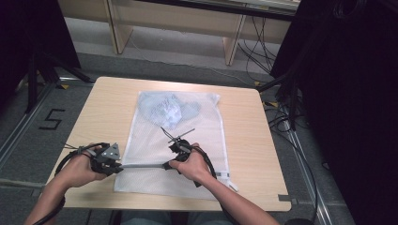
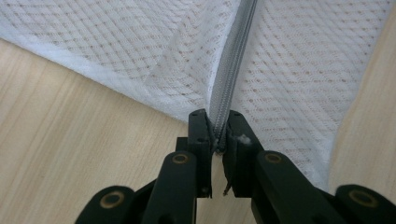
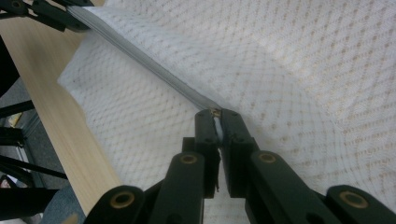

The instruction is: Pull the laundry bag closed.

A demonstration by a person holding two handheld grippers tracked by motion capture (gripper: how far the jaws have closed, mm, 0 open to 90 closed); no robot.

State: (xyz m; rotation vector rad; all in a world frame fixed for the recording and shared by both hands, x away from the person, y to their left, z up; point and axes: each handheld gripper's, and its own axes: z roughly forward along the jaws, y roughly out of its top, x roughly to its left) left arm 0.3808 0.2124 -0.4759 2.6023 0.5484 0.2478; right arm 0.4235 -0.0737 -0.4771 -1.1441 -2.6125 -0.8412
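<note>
Near edge of the table (image 1: 263,187): the left gripper (image 2: 218,135) is clamped on the end of the zipper (image 2: 229,79), the right gripper (image 3: 215,122) pinched on the pull (image 3: 216,125) partway along it, the grey line taut between them. The zipping step on the mesh bag (image 1: 206,136) looks underway; next, the right should slide along while the left anchors. Farther up, bluish clothes (image 1: 169,110) sit inside.

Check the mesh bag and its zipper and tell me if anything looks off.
Nothing looks damaged. The mesh laundry bag lies flat on the table, a bluish garment bunched at its far end. Left tongs and right tongs pinch the grey zipper, pulled straight between them.
</note>
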